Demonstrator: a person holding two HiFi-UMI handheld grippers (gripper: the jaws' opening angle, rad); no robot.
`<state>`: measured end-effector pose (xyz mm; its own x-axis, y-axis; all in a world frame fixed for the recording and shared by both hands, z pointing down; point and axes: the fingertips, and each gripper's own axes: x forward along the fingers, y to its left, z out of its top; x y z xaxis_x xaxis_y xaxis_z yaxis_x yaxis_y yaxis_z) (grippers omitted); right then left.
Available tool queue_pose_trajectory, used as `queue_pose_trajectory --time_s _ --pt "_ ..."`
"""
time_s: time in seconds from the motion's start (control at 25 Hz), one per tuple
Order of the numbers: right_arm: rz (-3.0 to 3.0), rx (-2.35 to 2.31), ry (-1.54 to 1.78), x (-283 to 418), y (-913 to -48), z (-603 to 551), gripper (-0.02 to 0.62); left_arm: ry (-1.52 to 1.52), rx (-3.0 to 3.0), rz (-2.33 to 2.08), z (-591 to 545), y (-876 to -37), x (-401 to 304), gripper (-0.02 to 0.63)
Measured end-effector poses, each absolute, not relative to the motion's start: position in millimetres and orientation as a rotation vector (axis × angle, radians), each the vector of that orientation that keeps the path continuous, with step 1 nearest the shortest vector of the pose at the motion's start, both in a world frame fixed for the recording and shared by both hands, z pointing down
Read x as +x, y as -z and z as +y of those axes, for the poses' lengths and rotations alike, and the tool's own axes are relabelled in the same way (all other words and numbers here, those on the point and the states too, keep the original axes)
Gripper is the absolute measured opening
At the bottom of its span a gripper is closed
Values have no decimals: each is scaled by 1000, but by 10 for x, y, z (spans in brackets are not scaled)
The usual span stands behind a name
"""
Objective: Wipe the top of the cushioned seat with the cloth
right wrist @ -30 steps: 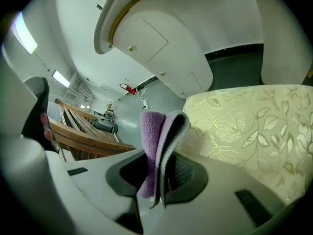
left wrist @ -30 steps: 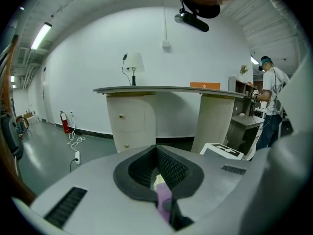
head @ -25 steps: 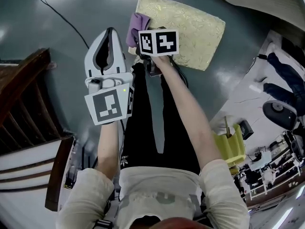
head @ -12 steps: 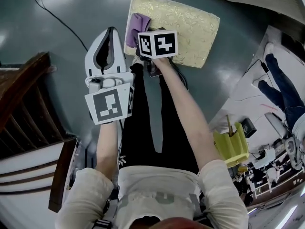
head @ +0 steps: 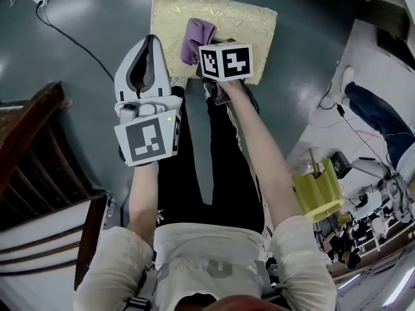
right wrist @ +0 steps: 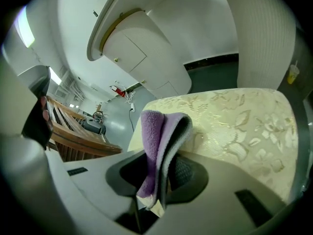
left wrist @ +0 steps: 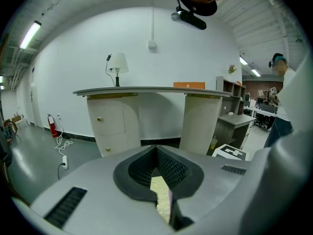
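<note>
A glossy grey-green floor [head: 78, 63] fills most of the head view, with dark wooden stair rails [head: 32, 148] at its left edge and a thin black cable [head: 71, 41] trailing across it from the upper left. The cushioned seat [head: 240, 18] sits at the top centre, its pale gold top patterned with flowers, and in the right gripper view that top [right wrist: 234, 126] spreads wide just beyond the jaws. Both of the person's forearms reach forward towards the seat. A curved white counter [left wrist: 146, 91] with a small lamp [left wrist: 117, 65] on it stands in front of the left gripper, and a yellow-green bin [head: 314, 196] stands on the floor at the right. The left gripper [head: 150, 44] hangs over the floor just beside the seat's left front corner. Its jaws are drawn together on nothing, leaving only a thin slit [left wrist: 159, 180] through which a sliver of the gold fabric shows. The right gripper [right wrist: 156, 180] is clamped on the purple cloth [right wrist: 156, 131], whose folded edge stands up out of the jaws. From the head view the cloth [head: 196, 34] lies over the middle front part of the seat top. Whether it presses on the fabric cannot be told.
</note>
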<state>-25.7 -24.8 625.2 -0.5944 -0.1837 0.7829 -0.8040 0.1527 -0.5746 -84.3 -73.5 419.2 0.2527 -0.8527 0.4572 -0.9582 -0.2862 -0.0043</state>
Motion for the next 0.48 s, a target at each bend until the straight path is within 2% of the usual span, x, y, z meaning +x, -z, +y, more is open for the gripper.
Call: queue_pose_trajectory --time_s 0.48 --pt "-1786 1047 -1435 1066 -6274 -25 97 -541 2318 -1614 -742 -4111 -435 6"
